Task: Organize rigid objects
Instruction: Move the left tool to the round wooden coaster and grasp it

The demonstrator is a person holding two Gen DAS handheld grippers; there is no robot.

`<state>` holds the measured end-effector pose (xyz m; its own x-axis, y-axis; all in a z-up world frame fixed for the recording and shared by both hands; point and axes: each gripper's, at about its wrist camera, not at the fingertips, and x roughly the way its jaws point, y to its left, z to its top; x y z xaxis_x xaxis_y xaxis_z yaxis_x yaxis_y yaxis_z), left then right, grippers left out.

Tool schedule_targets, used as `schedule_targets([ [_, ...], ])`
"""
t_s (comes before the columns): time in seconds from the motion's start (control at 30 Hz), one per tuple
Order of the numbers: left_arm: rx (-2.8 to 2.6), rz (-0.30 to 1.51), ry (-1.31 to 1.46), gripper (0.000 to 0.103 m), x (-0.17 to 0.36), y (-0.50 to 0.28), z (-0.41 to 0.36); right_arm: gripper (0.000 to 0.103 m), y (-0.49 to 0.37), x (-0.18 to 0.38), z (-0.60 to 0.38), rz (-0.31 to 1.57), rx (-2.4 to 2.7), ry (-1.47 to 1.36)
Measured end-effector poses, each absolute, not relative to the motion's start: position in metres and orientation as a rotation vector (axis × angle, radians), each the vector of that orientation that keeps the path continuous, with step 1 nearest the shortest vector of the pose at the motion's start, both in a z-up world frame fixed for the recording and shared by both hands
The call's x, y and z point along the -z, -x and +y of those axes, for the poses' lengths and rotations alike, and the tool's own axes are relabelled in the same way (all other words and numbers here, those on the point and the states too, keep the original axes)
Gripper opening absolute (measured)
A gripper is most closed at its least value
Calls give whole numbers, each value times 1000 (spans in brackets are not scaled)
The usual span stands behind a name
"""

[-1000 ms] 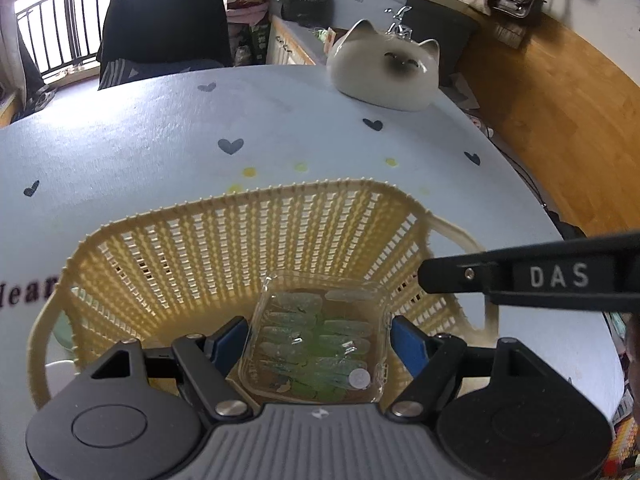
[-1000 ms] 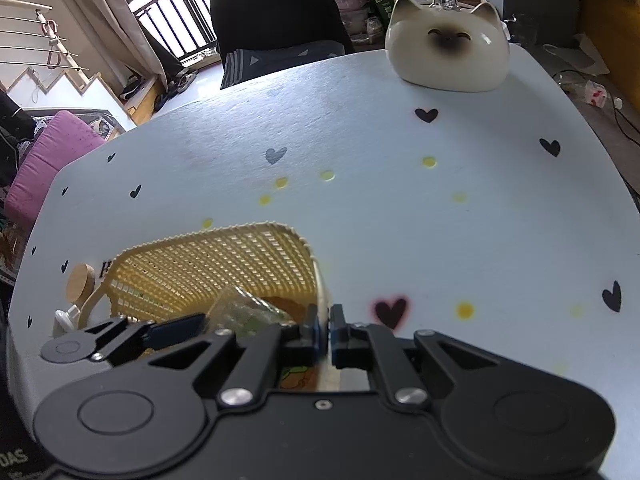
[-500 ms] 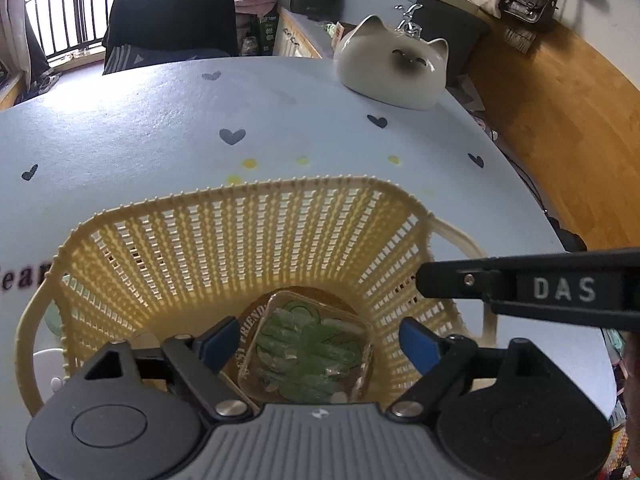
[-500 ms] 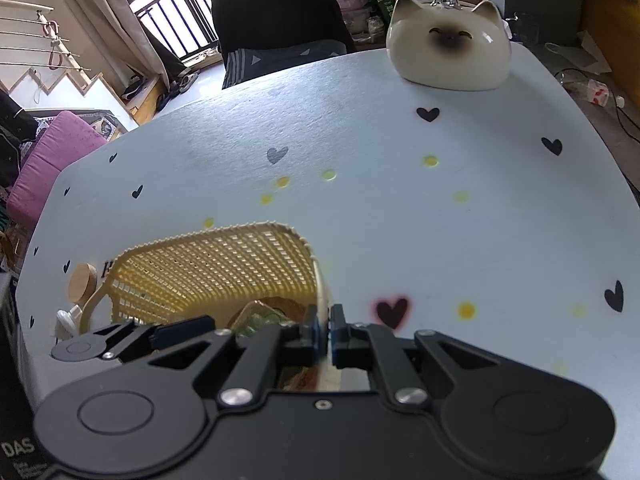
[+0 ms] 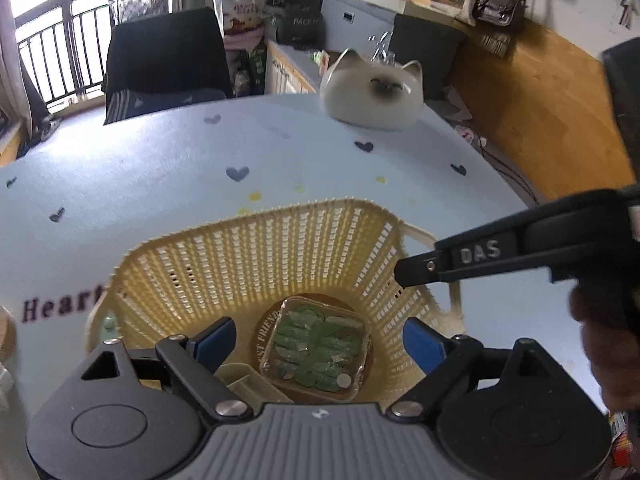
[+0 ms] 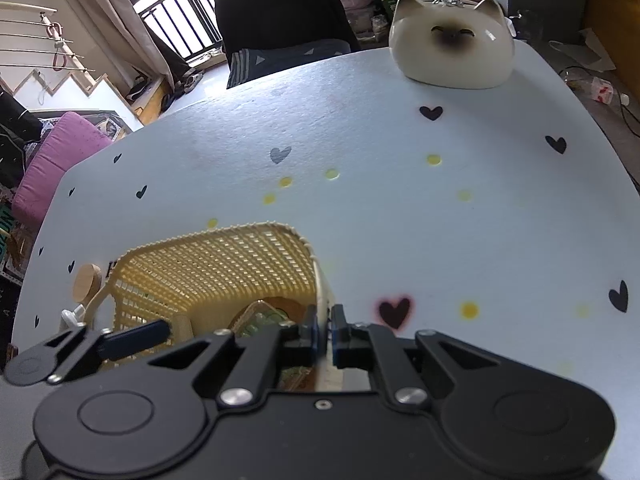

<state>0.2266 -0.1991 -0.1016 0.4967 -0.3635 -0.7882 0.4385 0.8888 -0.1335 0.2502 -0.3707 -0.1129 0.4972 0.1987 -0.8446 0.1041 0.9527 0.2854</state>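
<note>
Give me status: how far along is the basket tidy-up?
Done: clear box of green pieces lies in the yellow basket on a round brown disc, beside a pale tray. In hand: left gripper opening above it, nothing between the pads; right gripper pinches the basket's rim. Left: wooden-topped item outside the basket.

Basket [image 5: 256, 264] near wall hidden behind left gripper [image 5: 320, 344] body. Clear box [image 5: 318, 354] front edge partly covered; contents green, too blurred to name. Brown disc [image 5: 266, 330] under box mostly covered, lettering cut short. Pale tray [image 5: 244, 384] half hidden by finger. Wooden lid [image 6: 86, 280] partly behind basket rim. Hand [image 5: 604, 340] cut by frame edge.
</note>
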Motion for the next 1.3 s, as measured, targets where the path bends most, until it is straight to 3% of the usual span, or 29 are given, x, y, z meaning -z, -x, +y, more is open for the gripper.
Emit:
schedule_targets([
  [0.77, 205, 708, 21, 103, 42, -175, -116, 9, -250, 114, -371, 1050, -128, -274],
  [1.3, -28, 747, -57, 103, 54, -228, -20, 8, -250, 117, -369, 1049, -91, -294],
])
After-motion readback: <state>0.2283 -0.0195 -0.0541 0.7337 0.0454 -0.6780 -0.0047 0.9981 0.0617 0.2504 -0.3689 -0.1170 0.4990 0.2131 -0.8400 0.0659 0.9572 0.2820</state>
